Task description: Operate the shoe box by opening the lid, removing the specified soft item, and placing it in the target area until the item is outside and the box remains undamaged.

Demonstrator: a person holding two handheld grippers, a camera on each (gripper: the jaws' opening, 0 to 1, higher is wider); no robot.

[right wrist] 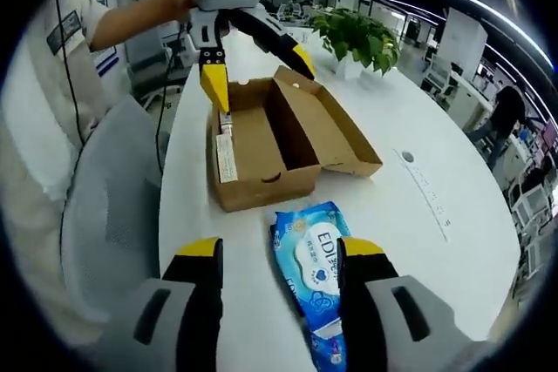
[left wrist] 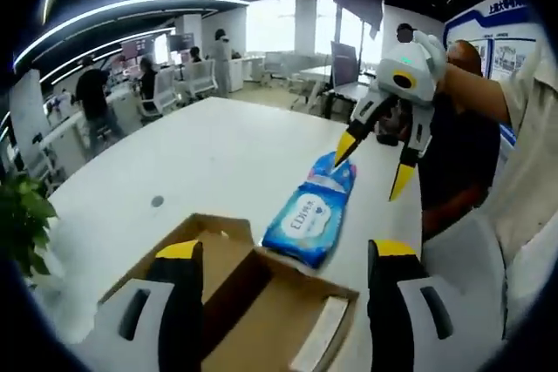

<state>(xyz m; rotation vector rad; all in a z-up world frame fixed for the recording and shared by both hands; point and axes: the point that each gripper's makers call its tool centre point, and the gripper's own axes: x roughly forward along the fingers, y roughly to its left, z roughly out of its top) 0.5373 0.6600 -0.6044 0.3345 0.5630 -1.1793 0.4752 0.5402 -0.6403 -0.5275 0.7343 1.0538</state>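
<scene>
- Left gripper view: my left gripper (left wrist: 283, 254) rises from the bottom with its yellow-tipped jaws spread wide and nothing between them; it hangs over the open shoe box (left wrist: 253, 302).
- The shoe box is plain brown cardboard and stands on the white table (left wrist: 174, 163), with its lid (right wrist: 336, 132) folded back flat alongside the tray. In the right gripper view the tray interior looks bare, and a long white label (right wrist: 226, 154) runs along one inner wall.
- The soft item, a blue pack of wet wipes (left wrist: 311, 211), lies flat on the table outside the box, just beside one of its ends. I cannot tell whether pack and cardboard touch.
- In the left gripper view, my right gripper (left wrist: 375, 167) enters from the right above the far end of the pack, jaws parted, gripping nothing.
- Right gripper view: the same gripper's jaws straddle the near part of the pack (right wrist: 316, 276) without closing on it; the box lies beyond it.
- In that view my left gripper (right wrist: 260, 71) hangs over the far end of the box, jaws wide apart, one tip close to the label.
- Surroundings: a potted green plant (right wrist: 356, 37) stands on the table past the box; a grey chair back (right wrist: 109, 241) sits beside the table edge; people (left wrist: 91, 98) work at desks in the background.
</scene>
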